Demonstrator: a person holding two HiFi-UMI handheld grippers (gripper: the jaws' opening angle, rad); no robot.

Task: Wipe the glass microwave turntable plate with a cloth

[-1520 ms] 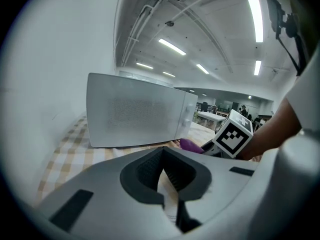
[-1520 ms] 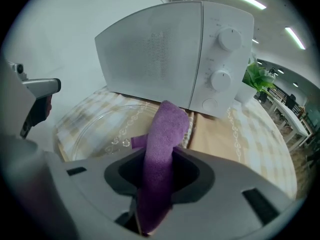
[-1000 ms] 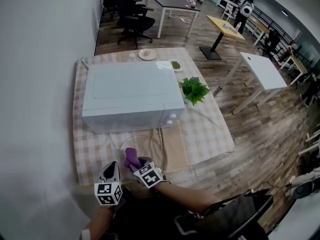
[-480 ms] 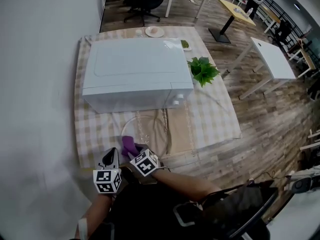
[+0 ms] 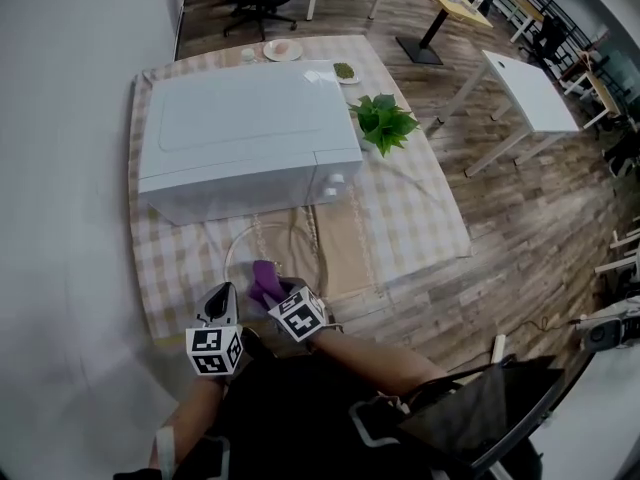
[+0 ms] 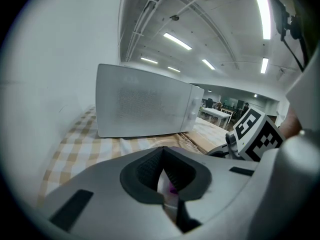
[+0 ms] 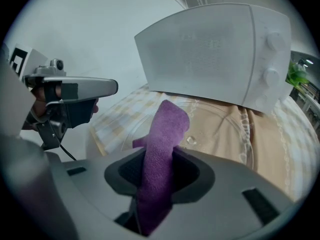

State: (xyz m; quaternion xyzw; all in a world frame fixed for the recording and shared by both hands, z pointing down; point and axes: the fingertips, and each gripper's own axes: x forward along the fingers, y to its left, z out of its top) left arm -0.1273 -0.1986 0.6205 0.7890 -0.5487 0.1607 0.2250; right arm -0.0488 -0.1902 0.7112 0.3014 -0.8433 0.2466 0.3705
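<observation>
Right tongs [image 7: 159, 176] are clamping the cloth [image 7: 165, 129] over the plate [image 7: 220, 134], left tongs [image 6: 164, 176] pinching its rim; wiping's barely starting, I'd guess.

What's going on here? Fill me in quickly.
A person is working with a hand-held claw in each hand. The right claw is clamped on a purple cloth at the near edge of the glass plate, which lies flat in front of the microwave. The left claw sits just to its left, jaws almost together; whether it grips anything is unclear. Wiping looks to be under way or about to start.
</observation>
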